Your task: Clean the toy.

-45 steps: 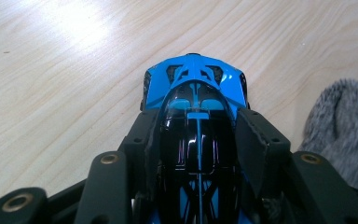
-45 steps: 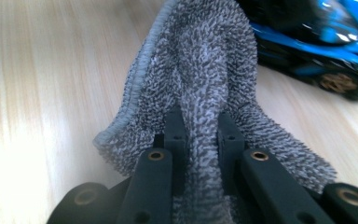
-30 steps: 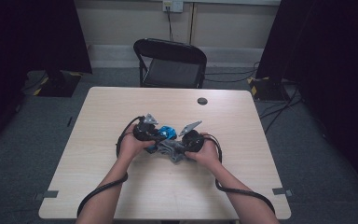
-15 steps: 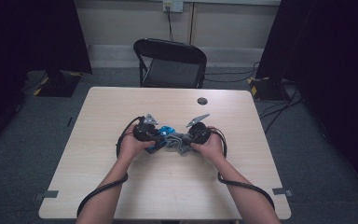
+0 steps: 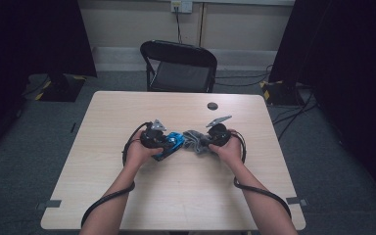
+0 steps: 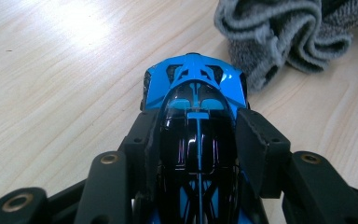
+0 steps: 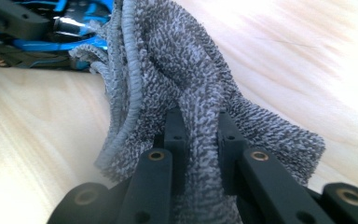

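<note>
Mid-surface (image 5: pixel 176 196), the toy car (image 5: pixel 170 143) sits on the left with the left gripper (image 5: pixel 162 140) closed around its body from the person's side. Just to its right lies the bunched cloth (image 5: pixel 194 141), right beside the car's nose, with the right gripper (image 5: pixel 206 143) pinching a fold of it from the right. Behind them, toward the far edge, lies a small disc (image 5: pixel 212 105). Beyond the surface stands a chair (image 5: pixel 178 66).

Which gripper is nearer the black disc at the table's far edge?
Right. The right gripper, shut on the grey cloth, sits just below the black disc; the left gripper, clamping the blue toy car, is farther left.
</note>
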Available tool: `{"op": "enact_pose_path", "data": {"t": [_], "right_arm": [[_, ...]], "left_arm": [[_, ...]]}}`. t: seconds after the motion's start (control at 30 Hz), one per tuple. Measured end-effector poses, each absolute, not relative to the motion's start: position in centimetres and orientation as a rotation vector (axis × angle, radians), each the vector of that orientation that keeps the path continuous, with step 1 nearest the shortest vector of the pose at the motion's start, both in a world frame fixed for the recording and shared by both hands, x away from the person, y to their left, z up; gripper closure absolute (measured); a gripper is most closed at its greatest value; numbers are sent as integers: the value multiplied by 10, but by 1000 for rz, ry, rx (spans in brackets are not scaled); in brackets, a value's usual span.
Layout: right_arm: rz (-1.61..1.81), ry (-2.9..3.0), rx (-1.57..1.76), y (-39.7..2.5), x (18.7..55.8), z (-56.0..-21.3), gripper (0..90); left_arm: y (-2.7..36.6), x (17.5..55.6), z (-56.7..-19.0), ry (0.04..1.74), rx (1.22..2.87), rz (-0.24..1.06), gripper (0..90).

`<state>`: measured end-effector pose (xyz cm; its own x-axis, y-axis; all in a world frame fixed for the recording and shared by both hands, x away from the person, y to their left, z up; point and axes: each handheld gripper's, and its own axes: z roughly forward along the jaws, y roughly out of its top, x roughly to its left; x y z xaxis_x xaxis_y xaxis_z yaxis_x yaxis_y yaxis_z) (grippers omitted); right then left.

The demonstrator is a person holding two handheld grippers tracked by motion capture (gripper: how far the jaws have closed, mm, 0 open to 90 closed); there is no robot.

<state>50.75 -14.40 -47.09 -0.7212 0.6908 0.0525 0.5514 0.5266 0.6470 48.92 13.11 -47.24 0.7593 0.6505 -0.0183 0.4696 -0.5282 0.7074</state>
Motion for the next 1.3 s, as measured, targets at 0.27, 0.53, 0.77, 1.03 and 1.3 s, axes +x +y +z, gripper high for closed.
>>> {"op": "enact_pose_path", "data": {"t": [0.27, 0.53, 0.77, 1.03, 1.3], "right_arm": [[1047, 2538, 1029, -156, 502, -457, 795], [1134, 2599, 877, -150, 474, -446, 795], [1162, 2693, 759, -126, 453, -460, 795], [1170, 2775, 635, -85, 440, -468, 795], [1095, 2784, 625, -63, 446, -478, 794]], "left_arm": [[131, 490, -472, 834, 2230, 319, 514], [131, 489, -473, 831, 2221, 327, 515], [131, 489, -473, 833, 2222, 329, 515], [131, 489, -473, 831, 2221, 330, 515], [132, 488, -474, 831, 2212, 334, 515]]}}
